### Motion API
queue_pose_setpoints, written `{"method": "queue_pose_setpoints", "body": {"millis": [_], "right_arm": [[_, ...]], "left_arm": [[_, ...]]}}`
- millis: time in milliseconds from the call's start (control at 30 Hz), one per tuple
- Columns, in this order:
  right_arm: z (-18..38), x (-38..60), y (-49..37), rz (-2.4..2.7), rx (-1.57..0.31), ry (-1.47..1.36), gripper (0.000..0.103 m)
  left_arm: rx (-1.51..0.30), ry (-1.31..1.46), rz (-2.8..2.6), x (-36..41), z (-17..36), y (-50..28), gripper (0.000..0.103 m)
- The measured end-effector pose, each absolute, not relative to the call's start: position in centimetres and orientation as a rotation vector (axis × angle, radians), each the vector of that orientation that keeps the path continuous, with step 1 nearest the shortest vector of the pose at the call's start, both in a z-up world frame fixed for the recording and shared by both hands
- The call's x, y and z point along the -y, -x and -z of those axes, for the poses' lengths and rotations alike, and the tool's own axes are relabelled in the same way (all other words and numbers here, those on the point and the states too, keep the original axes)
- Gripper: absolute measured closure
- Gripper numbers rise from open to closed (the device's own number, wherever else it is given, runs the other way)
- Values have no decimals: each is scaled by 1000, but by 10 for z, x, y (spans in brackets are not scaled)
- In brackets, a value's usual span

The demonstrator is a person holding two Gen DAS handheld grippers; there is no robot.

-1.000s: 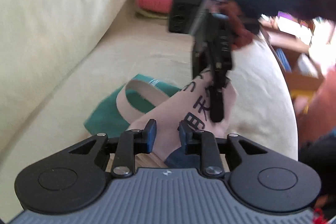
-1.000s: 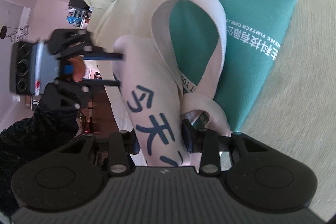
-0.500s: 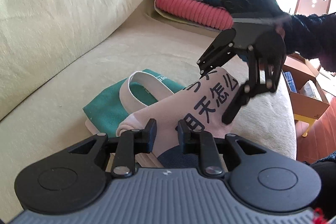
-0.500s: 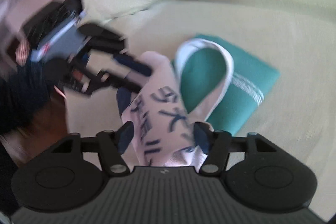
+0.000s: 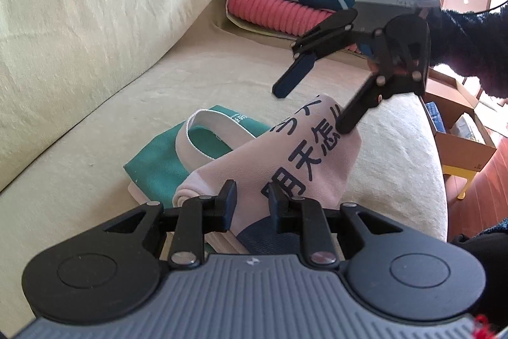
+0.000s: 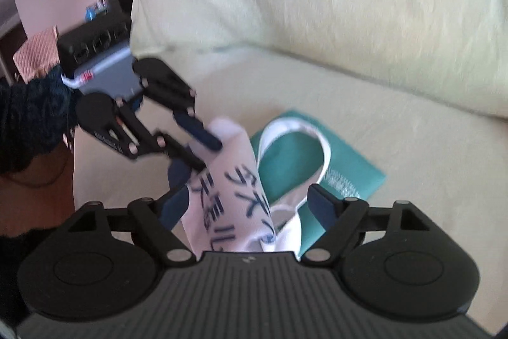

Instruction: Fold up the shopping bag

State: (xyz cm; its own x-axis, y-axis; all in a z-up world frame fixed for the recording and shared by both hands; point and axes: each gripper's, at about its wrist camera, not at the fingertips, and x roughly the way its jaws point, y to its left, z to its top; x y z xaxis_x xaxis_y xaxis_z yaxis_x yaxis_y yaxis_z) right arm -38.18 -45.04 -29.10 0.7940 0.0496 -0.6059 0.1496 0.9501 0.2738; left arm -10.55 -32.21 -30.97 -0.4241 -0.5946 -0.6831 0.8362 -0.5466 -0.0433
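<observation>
The shopping bag [image 5: 304, 161] is green and pale pink canvas with dark printed characters and a white handle loop [image 5: 203, 132]. It lies partly folded on the cream sofa seat; its pink flap is lifted and curled over the green part [image 6: 349, 167]. My left gripper [image 5: 249, 202] is shut on the near edge of the pink flap; it also shows in the right wrist view [image 6: 200, 148]. My right gripper [image 6: 250, 205] is open, its fingers standing on either side of the flap's far end without pinching it. In the left wrist view the right gripper [image 5: 312, 107] hovers just above the flap.
The sofa backrest cushion [image 5: 95, 5] rises to the left. Folded teal and pink blankets [image 5: 285, 2] and patterned pillows lie at the sofa's far end. The rounded seat edge [image 5: 425, 148] drops to a wooden floor with a cardboard box [image 5: 460, 132].
My right gripper has opened and let go of the flap's far end, then lifted slightly above it. My left gripper keeps its hold on the near edge.
</observation>
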Motion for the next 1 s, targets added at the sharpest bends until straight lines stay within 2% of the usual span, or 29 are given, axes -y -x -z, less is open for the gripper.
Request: {"method": "queue_pose_setpoints", "body": {"millis": [33, 67, 100, 200, 267, 367, 433, 567, 667, 800, 933, 1000], "right_arm": [[299, 451, 373, 53, -679, -314, 28], [306, 453, 369, 32, -682, -344, 50], [313, 456, 366, 7, -682, -379, 55], [336, 463, 364, -66, -636, -462, 56], [339, 465, 367, -69, -624, -486, 56], [341, 461, 364, -79, -616, -463, 56], [342, 462, 361, -85, -620, -449, 56], [341, 461, 359, -88, -616, -430, 56], [345, 461, 362, -64, -588, -454, 55], [353, 459, 360, -67, -578, -503, 51], [359, 459, 354, -62, -572, -518, 48], [359, 460, 352, -60, -578, -537, 52]], "left_arm": [[-480, -777, 2040, 321, 309, 105, 78], [-477, -779, 2037, 320, 308, 106, 76], [-470, -785, 2034, 319, 308, 106, 76], [-421, -765, 2024, 304, 291, 96, 73], [-415, -708, 1984, 300, 283, 82, 55], [-465, -613, 2006, 305, 282, 60, 43], [-581, -550, 2111, 317, 291, 53, 36], [-707, -590, 2163, 340, 320, 53, 41], [-679, -613, 2148, 340, 320, 55, 56], [-552, -742, 2150, 328, 309, 73, 56], [-578, -807, 2121, 332, 308, 82, 56], [-628, -821, 2102, 336, 308, 84, 56]]}}
